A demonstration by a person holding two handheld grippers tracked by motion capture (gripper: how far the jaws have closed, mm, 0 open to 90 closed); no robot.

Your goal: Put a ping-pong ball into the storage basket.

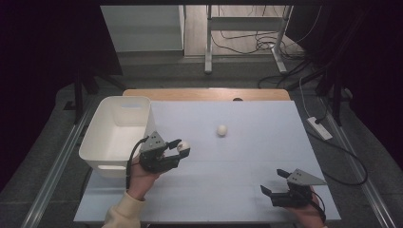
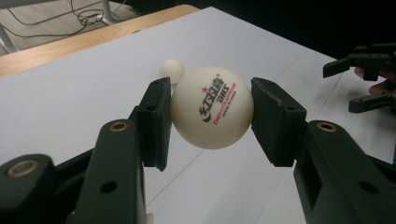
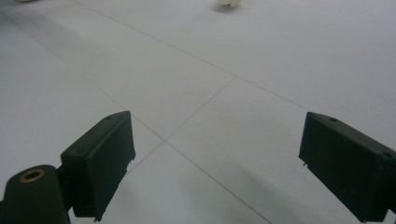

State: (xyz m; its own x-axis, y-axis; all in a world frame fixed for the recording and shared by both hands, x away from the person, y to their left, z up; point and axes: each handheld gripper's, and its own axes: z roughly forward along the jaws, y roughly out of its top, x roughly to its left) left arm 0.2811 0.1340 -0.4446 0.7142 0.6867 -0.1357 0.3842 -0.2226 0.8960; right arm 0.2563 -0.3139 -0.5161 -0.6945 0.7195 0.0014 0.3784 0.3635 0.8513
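Left gripper (image 1: 182, 148) is clamped on a white table tennis ball (image 2: 212, 107), one pad on each side at the ball's widest part, red and black print facing the camera. The ball is lifted clear of the white table top (image 1: 247, 156), just right of the white plastic bin (image 1: 97, 142) that stands at the table's left edge. Judgement: the ball is headed for the bin, which sits on the left hand's side so the carry is short. Squeezing across the middle keeps a smooth, round ball from popping out of the pads.

A second ball (image 1: 222, 129) lies loose on the table, farther off and to the right, well apart from both grippers; in the left gripper view it peeks out behind the left pad (image 2: 172, 70). Likely next in line.

Right gripper (image 1: 276, 183) waits at the near right of the table, jaws standing wide apart with nothing between them, bare table ahead. It seems parked out of the way while the left hand works, and pointed roughly toward the loose ball.

The bin's inside looks bare from the high view, but its near wall hides part of the floor.
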